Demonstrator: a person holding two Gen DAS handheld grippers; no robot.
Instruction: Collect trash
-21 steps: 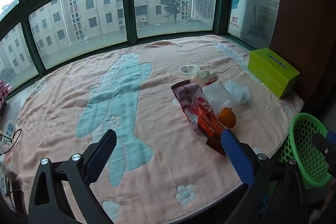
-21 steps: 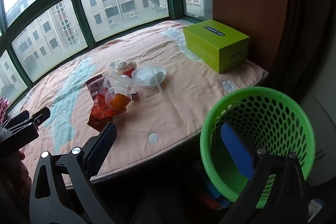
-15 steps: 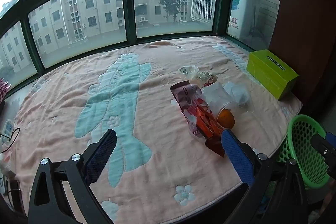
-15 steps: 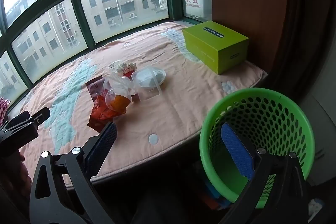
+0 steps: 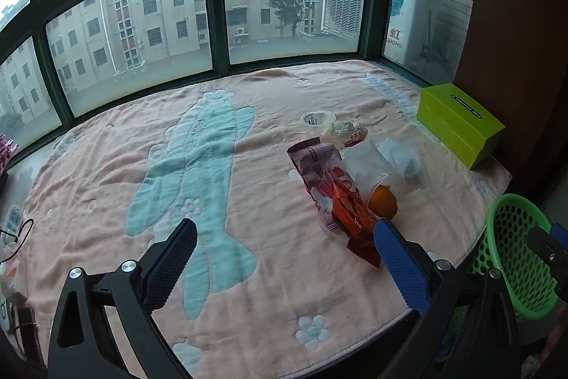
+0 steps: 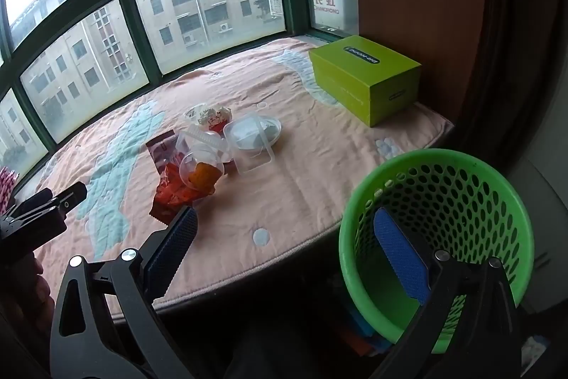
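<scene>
Hovering with jaws spread wide and nothing between them, the left gripper hangs above the pink blanket, while the right gripper is likewise wide open and empty over the blanket's edge and the green basket, which stands just beside the ledge. Farther in, the trash lies clustered: a red wrapper, a tipped clear cup holding something orange, a round plastic container and small cups. Beyond them, a lime-green box sits near the windows.

Perforated glossy plastic basket, soft terry cloth blanket, crinkled glossy wrappers
</scene>
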